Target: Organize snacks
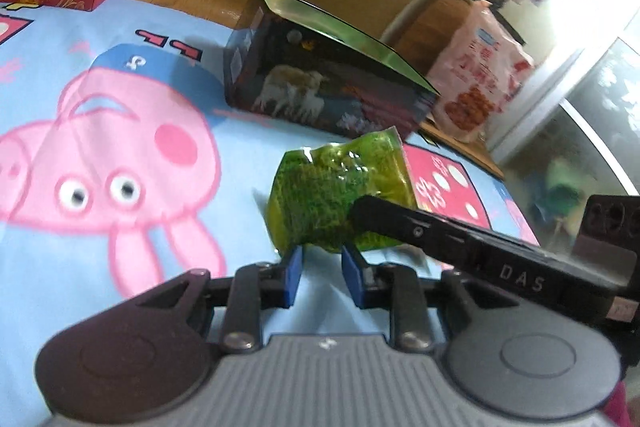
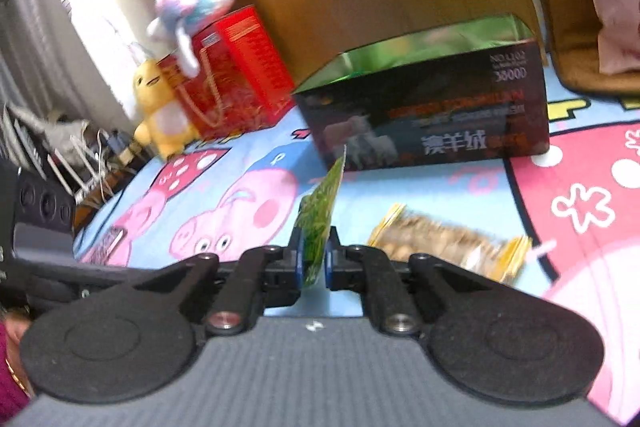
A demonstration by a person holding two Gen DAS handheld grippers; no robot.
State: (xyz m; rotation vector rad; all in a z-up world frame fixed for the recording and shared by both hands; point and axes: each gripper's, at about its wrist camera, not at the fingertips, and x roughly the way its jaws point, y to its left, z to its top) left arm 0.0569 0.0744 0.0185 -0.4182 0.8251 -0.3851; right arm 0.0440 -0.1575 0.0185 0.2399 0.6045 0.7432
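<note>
Right wrist view shows the right gripper (image 2: pixel 313 259) clamped on a green crinkly plastic snack packet (image 2: pixel 320 223) above the blue cartoon-pig bedsheet (image 2: pixel 400 187), the left gripper (image 1: pixel 320 269) nearly closed on nothing just beside it, a yellow-edged snack packet (image 2: pixel 448 241) nearby, and the open dark cardboard box (image 2: pixel 432 115), contents unseen, near the sheet's far edge.

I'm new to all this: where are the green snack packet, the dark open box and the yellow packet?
green snack packet (image 1: pixel 332 195), left wrist view, front face
dark open box (image 2: pixel 440 115), right wrist view, printed side
yellow packet (image 2: pixel 444 241), right wrist view, middle
</note>
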